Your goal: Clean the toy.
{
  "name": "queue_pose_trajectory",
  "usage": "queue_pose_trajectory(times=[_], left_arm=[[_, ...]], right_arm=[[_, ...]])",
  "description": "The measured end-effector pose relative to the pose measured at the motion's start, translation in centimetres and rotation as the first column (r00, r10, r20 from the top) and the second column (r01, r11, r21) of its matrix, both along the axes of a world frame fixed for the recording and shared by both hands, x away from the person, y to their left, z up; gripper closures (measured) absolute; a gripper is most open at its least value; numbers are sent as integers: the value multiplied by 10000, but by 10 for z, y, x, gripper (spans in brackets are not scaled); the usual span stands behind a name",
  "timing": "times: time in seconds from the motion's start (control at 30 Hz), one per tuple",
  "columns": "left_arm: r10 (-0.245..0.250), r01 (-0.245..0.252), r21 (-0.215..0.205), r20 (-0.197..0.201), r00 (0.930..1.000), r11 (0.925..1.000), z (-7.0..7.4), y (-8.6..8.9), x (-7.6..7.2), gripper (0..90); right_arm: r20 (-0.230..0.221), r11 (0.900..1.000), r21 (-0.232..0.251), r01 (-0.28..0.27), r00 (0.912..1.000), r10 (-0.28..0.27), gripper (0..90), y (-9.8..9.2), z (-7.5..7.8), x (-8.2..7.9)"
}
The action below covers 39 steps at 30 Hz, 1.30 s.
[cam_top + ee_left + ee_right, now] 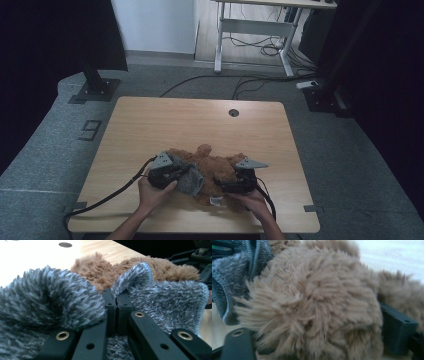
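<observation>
A brown plush toy (220, 162) lies near the front edge of the wooden table (200, 120). A grey fuzzy cloth piece (192, 181) lies against its left side. My left gripper (186, 175) is shut on a fold of that grey cloth (160, 300), with the jaws pressed together at the fabric (116, 297). My right gripper (223, 185) comes at the toy from the right. Its jaws stand wide apart, with a rounded furry part of the plush toy (312, 302) bulging between them (312, 322). The grey cloth's hemmed edge (227, 290) lies beside that part.
A round cable hole (233, 112) sits in the table's far middle. A white tag (216, 201) sticks out from under the toy. A black stand base (95, 90) is on the floor to the far left, and a desk frame (255, 25) with cables stands behind the table.
</observation>
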<state>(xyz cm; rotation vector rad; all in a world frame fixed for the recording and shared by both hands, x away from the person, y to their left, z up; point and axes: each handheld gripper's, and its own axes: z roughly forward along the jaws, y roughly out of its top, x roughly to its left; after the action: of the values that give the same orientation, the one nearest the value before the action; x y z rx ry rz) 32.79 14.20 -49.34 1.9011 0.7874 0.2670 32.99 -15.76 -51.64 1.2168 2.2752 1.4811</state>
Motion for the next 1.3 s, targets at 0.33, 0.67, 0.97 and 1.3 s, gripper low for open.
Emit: queue_pose_trajectory(times=[0.33,0.67,0.97,1.3], left_arm=[[-266,265,-373,-40,9996,9990,55,-38,33,864],[-360,433,1299,-584,9976,9906,26,-109,60,864],[641,-615,1415,-145,9978,9880,30,-42,51,866],[2201,-2186,916,-69,9754,9715,25,46,49,865]], right_arm=[[1317,9973,-725,-72,9911,167,433,13,-1,1],[1659,9935,-1099,287,9861,-101,463,24,-1,6],[1825,9937,-1047,393,9830,-197,468,24,-1,4],[1821,9947,-921,468,9828,-294,468,23,-2,3]])
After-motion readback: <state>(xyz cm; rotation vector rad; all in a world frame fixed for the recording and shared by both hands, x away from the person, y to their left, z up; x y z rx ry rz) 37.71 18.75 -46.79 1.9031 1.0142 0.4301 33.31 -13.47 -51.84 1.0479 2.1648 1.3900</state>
